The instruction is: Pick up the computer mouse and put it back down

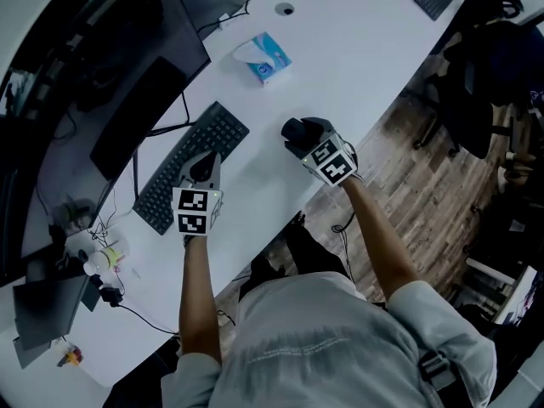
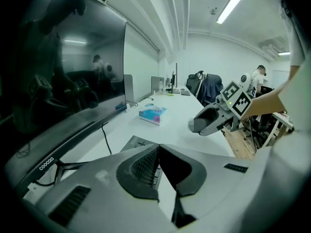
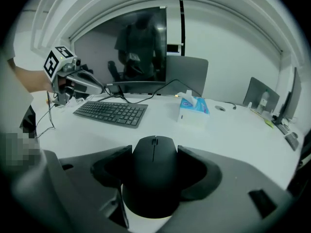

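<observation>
A black computer mouse (image 3: pixel 154 176) sits between the jaws of my right gripper (image 3: pixel 154 152), which is shut on its two sides. In the head view the mouse (image 1: pixel 293 129) and the right gripper (image 1: pixel 306 137) are over the white desk (image 1: pixel 357 66), near its front edge and right of the keyboard. I cannot tell whether the mouse touches the desk. My left gripper (image 2: pixel 158 148) is shut with nothing in it, its tips over the black keyboard (image 2: pixel 141 144). In the head view the left gripper (image 1: pixel 204 168) hangs over the keyboard's (image 1: pixel 183 172) near edge.
A blue tissue box (image 1: pixel 262 59) lies farther back on the desk. A big dark monitor (image 1: pixel 127 66) stands behind the keyboard, with cables and small items (image 1: pixel 98 257) at the left. Office chairs (image 1: pixel 484 83) stand on the wood floor to the right.
</observation>
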The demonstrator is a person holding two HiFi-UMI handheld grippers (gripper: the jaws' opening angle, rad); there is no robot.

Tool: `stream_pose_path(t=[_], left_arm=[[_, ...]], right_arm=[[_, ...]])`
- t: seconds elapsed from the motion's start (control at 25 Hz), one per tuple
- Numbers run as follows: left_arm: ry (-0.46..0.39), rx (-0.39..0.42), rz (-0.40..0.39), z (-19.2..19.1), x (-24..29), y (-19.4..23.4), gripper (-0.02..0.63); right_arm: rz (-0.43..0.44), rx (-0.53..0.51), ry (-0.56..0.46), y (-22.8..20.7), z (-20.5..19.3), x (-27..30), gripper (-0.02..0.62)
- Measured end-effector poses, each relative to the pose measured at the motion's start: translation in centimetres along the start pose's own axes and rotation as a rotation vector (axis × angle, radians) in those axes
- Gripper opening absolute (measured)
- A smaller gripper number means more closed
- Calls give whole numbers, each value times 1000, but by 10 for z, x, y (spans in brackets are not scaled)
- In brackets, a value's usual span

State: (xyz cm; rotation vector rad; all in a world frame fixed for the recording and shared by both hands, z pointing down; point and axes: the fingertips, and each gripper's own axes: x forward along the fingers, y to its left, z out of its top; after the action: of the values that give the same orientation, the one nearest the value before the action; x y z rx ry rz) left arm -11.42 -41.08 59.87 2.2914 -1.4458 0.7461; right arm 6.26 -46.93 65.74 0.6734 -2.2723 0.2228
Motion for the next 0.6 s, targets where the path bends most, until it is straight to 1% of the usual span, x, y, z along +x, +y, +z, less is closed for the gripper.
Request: stream_pose_path(t=[0.12, 0.36, 0.48, 0.6], left_arm=[[14, -20, 5, -5, 5, 2, 14], [43, -16, 4, -11, 10, 5, 14], [49, -15, 2, -12, 12, 5, 14], [53, -1, -4, -11, 12, 2, 14]], right_arm=[[28, -10, 23, 1, -10, 17, 291], [69, -32, 48, 4, -24, 40, 291], [74, -13, 54, 4, -31, 47, 291], [75, 10, 32, 4, -31, 48, 293]])
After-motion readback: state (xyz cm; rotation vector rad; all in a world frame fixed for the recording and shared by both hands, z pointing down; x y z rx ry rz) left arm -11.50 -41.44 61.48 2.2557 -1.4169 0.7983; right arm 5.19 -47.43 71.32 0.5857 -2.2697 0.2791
